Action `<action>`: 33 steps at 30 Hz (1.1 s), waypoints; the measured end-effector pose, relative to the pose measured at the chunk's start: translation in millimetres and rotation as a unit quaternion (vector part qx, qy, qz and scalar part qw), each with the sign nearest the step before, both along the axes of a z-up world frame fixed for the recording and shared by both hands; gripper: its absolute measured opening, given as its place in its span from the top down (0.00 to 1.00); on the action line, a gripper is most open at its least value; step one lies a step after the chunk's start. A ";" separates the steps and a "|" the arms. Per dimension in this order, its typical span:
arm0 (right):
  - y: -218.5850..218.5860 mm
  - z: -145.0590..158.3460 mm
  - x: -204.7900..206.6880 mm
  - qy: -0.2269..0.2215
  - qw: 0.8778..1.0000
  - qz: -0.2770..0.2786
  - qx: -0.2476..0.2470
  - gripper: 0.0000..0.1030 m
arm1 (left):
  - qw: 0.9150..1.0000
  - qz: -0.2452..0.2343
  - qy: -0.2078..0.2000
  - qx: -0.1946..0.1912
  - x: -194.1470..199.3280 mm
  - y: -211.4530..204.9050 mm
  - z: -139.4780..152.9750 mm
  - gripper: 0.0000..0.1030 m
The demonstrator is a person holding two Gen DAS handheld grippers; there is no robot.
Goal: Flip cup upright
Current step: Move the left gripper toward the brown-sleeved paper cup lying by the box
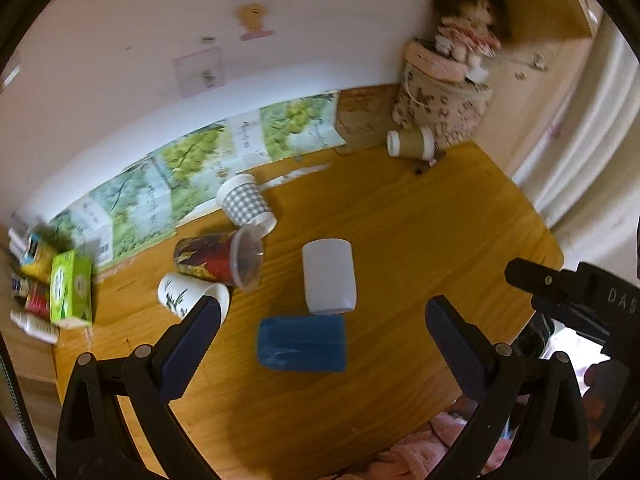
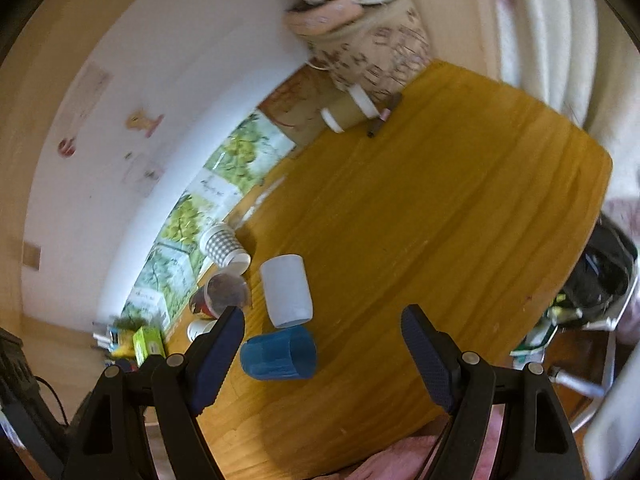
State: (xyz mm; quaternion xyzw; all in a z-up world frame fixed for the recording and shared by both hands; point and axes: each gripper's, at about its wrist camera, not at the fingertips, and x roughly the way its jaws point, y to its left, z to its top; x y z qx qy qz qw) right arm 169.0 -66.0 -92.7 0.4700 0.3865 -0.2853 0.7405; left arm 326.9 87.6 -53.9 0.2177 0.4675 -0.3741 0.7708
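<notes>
Here, a blue ribbed plastic cup [image 1: 302, 343] lies on its side on the wooden surface [image 1: 420, 232], beside a toppled white cup [image 1: 329, 276]. Both the left claw [image 1: 322, 320] and right claw [image 2: 323, 326] hover spread apart, holding nothing.

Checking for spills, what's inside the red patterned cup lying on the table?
The red patterned cup lies on its side; its mouth shows a dark, seemingly empty interior. The far bottom is too blurred to confirm.
</notes>
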 end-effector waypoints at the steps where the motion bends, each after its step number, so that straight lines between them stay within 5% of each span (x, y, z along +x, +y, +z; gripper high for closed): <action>1: -3.0 -2.5 -1.4 0.001 1.000 -0.007 0.007 0.21 | 1.000 -0.005 -0.003 0.003 1.1 -2.1 -0.6 0.01; 7: -30.1 -22.7 -9.5 -0.003 0.997 -0.049 0.062 0.21 | 0.995 -0.059 -0.073 0.033 -7.9 -31.6 -1.2 0.01; 14: -75.2 -36.5 -16.8 -0.020 0.993 -0.073 0.087 0.21 | 0.987 -0.105 -0.095 0.070 -18.9 -79.4 -8.6 0.01; 20: -112.5 -53.2 -27.3 -0.037 0.992 -0.081 0.094 0.21 | 0.973 -0.147 -0.146 0.104 -25.0 -131.1 -13.3 0.01; 33: -169.8 -60.0 -36.6 -0.068 0.997 0.002 -0.045 0.21 | 0.931 -0.252 -0.204 0.167 -32.3 -242.4 -46.8 0.01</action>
